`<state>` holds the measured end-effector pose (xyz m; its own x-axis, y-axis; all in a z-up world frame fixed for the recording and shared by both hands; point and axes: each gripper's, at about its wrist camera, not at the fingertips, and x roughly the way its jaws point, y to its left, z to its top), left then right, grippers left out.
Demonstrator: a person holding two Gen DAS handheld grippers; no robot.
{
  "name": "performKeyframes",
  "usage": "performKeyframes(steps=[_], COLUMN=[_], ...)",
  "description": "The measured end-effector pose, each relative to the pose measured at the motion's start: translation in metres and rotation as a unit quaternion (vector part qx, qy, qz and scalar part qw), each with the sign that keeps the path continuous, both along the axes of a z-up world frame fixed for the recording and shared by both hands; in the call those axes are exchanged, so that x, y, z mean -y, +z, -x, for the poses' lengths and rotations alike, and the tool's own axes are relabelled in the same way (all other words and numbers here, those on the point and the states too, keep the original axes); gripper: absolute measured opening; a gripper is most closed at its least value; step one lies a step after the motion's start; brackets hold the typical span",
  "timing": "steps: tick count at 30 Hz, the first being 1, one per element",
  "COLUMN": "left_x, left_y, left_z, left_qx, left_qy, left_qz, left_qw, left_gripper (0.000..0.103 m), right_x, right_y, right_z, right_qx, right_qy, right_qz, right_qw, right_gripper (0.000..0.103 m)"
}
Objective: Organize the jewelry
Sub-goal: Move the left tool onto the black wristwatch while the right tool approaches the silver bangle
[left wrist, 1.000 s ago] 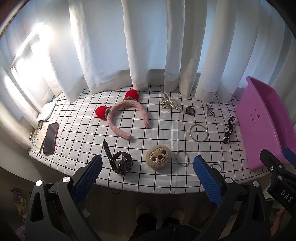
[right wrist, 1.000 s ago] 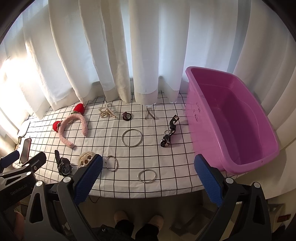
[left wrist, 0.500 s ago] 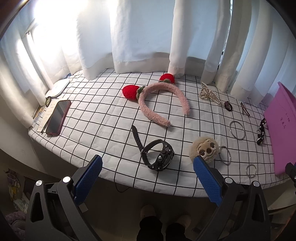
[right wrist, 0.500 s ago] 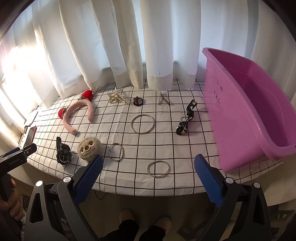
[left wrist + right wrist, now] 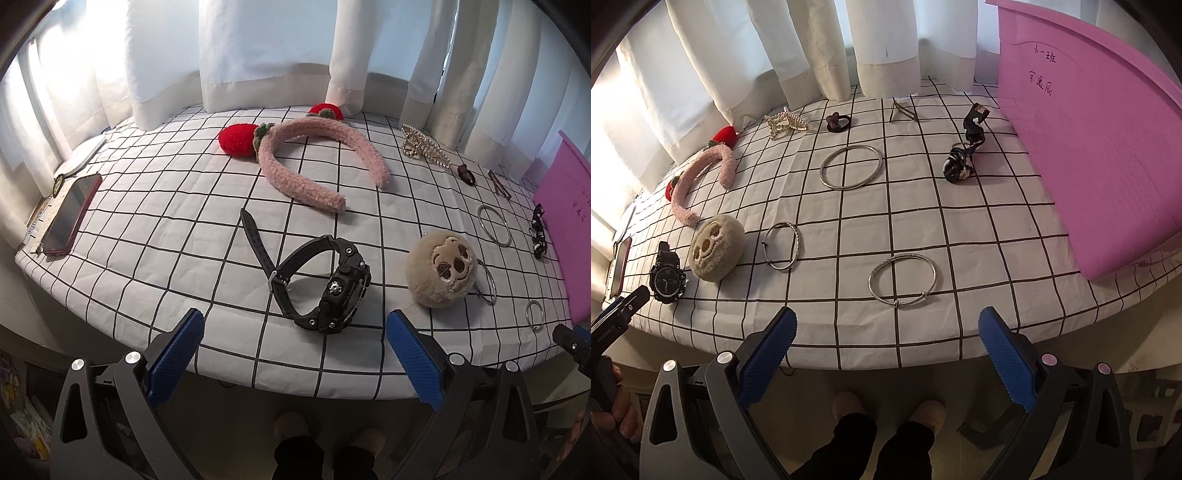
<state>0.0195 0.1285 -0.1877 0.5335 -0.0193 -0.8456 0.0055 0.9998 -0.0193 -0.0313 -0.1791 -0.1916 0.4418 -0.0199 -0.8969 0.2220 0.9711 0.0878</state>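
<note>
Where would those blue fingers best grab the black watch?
Probably the raised strap loop of the black watch, pinched across its width from above. The watch lies on its side with the strap arching off the tablecloth, so a finger fits under it; the case is chunkier. The left gripper is open and nearest.

handwritten chinese characters stand on the pink bin (image 5: 1100, 140) wall (first line: 小一班).

Daylight glows through the sheer white curtains (image 5: 266, 48), blowing out to glare at the upper left in both views, while the checked white tablecloth (image 5: 923, 229) stays sharp, evenly lit, softly shadowed, its grid bowing toward dark fisheye corners.
</note>
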Motion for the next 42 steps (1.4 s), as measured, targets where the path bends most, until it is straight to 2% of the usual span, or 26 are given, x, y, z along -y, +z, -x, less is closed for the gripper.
performKeyframes(steps=[9, 23, 26, 30, 36, 42], left_x=[0.001, 0.004, 0.003, 0.009, 0.01, 0.01], left_y=[-0.025, -0.046, -0.05, -0.053, -0.055, -0.055], left_z=[-0.016, -0.03, -0.033, -0.036, -0.036, -0.038], left_qx=[0.002, 0.006, 0.001, 0.008, 0.029, 0.029], left_qy=[-0.006, -0.012, -0.009, -0.016, -0.009, -0.008], left_qz=[0.008, 0.009, 0.013, -0.01, -0.006, -0.01], left_qw=[0.9999, 0.9999, 0.9999, 0.9998, 0.9995, 0.9995], left_gripper=[0.097, 0.097, 0.097, 0.098, 0.098, 0.098], right_x=[-0.003, 0.0, 0.006, 0.01, 0.011, 0.01], right_y=[-0.027, -0.043, -0.044, -0.045, -0.045, -0.046], right_z=[-0.01, -0.023, -0.025, -0.026, -0.027, -0.024], right_qx=[0.004, 0.007, 0.011, 0.019, 0.029, 0.047], right_qy=[-0.013, -0.024, -0.03, -0.028, -0.014, -0.011], right_qz=[0.022, 0.073, 0.07, 0.062, 0.064, 0.07], right_qw=[1.0, 0.997, 0.997, 0.997, 0.997, 0.996], right_gripper=[0.094, 0.094, 0.094, 0.094, 0.095, 0.095])
